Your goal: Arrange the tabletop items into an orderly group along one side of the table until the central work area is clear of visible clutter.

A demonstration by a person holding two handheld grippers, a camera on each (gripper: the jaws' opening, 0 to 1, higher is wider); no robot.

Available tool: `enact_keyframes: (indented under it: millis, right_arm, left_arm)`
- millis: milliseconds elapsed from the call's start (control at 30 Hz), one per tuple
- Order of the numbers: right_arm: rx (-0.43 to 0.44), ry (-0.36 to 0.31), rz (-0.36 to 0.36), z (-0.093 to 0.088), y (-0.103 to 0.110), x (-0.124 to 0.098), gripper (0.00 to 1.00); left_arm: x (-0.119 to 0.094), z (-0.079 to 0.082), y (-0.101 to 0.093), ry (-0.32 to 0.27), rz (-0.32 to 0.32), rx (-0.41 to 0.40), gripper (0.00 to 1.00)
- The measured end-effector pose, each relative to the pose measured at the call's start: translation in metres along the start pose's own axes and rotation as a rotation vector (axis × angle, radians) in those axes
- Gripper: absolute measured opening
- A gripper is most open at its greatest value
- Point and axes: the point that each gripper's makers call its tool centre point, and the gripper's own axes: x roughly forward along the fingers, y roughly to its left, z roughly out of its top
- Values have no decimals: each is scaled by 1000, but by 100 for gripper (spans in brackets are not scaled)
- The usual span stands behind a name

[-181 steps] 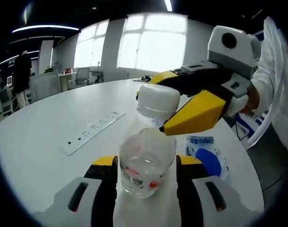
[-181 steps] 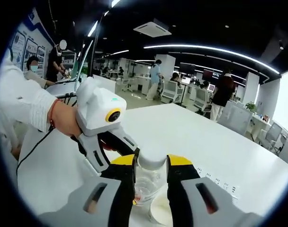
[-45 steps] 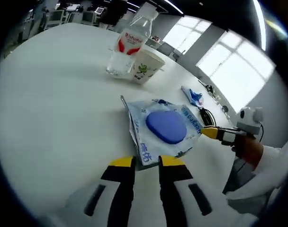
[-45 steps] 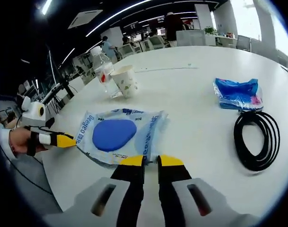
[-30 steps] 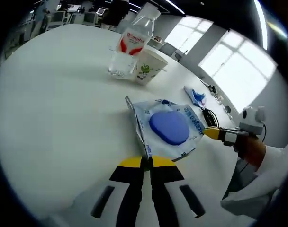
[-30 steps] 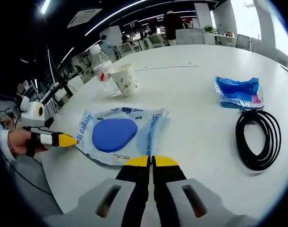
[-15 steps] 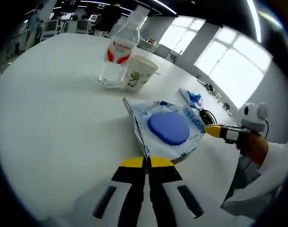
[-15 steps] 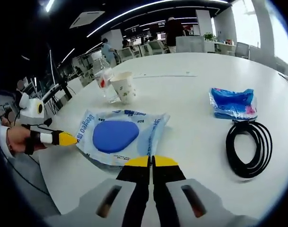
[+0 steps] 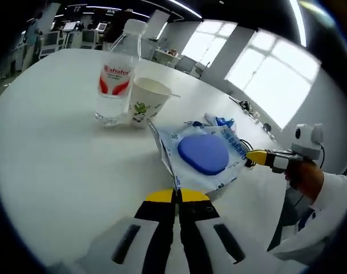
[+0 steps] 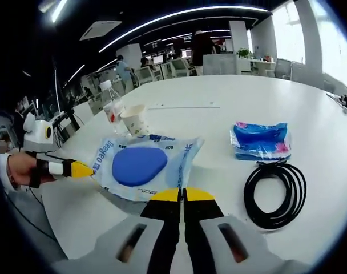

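i hold the clear packet with the blue pad by two opposite edges: my left gripper has its jaws pressed together on the near edge in the left gripper view, and my right gripper has its jaws pressed together on the far edge, seen in the right gripper view. each gripper also appears in the other's view, yellow tips at the packet's rim. the packet looks lifted clear of the white table, sagging slightly between the two grips, judging by the shadow beneath it.

progress, as i judge it: the water bottle and the paper cup stand upright, touching or just beside each other, and read as the start of the orderly group. the packet is in hand and not yet placed. the blue wipes pack and the coiled black cable lie near each other, well apart from the bottle and cup, so they are left to move.

surroundings: a white strip, probably a power strip, lies farther back on the table; office desks and people stand beyond. nothing blocks the path from packet to cup, though the cup could tip if the packet brushes it.
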Motion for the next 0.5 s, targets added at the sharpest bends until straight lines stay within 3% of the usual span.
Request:
enact_keyframes:
  millis: [500]
  right_arm:
    - [5, -39, -49, 16, -26, -3, 0]
  left_arm:
    - [32, 21, -11, -2, -28, 19, 0]
